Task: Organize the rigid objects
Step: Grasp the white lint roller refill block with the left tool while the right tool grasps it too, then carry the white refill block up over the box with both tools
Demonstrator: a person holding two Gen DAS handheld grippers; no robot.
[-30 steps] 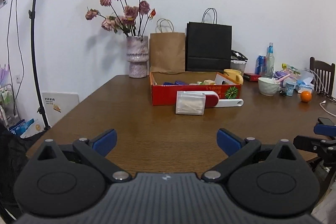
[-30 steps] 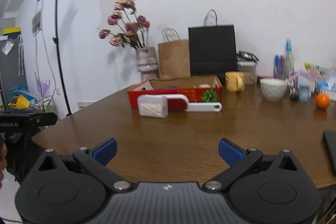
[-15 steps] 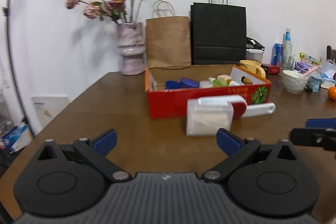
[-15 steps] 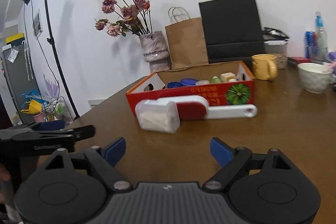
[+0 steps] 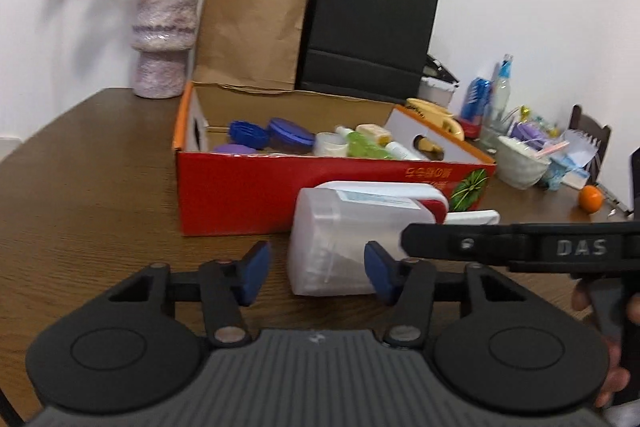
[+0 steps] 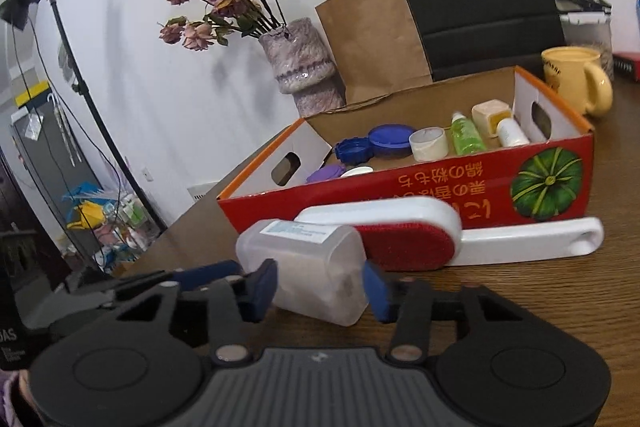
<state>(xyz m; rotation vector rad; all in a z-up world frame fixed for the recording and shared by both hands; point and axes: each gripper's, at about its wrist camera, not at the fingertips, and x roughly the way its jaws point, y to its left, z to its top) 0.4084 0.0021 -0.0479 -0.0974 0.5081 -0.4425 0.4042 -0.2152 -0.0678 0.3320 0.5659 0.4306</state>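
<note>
Small items already lie in the red cardboard box [image 6: 440,187]. The translucent plastic container [image 6: 308,267] remains outside, bracketed by the right gripper [image 6: 320,287], jaws wide.

Both claws are now far closer to the red cardboard box [image 5: 248,195] than a second ago, when they hung back over the near edge of the brown wooden counter [image 5: 88,187]. The right claw [image 6: 320,289] now brackets the translucent white plastic container [image 6: 308,267], its blue fingertips [image 6: 262,289] spread at either side of it. The left claw [image 5: 316,273] has closed in too, beside the same container [image 5: 344,247], and the right claw's black arm now crosses its view.
</note>
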